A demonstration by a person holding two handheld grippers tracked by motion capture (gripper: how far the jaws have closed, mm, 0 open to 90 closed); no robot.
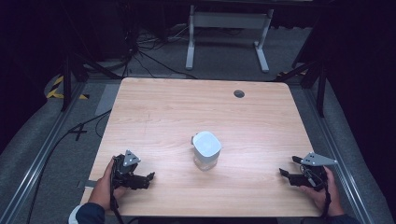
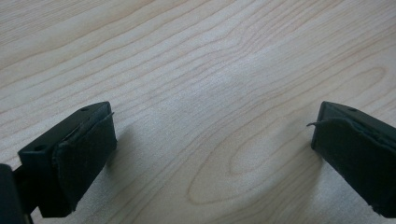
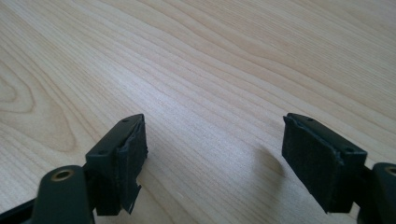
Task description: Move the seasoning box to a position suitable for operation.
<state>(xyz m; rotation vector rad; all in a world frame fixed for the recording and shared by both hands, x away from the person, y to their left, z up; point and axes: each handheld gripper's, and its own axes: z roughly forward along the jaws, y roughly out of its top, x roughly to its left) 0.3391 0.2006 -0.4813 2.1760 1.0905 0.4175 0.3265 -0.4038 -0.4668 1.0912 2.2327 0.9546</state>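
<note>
A white lidded container with a clear lower body [image 1: 206, 149] stands near the middle of the light wooden table [image 1: 177, 112]. My left gripper [image 1: 148, 178] rests low at the table's front left, a hand around it, jaws pointing right toward the container. Its jaws stand wide apart over bare wood in the left gripper view [image 2: 212, 149]. My right gripper [image 1: 285, 171] sits at the front right, held by the other hand, jaws pointing left. They are also spread wide with nothing between them in the right gripper view [image 3: 212, 158]. Both grippers are well apart from the container.
A round grommet hole [image 1: 239, 93] marks the table's far right. Beyond the table stands a white desk frame [image 1: 227, 28] on grey carpet, with cables [image 1: 140, 56] on the floor at the far left. Metal rails [image 1: 42, 154] run along both sides.
</note>
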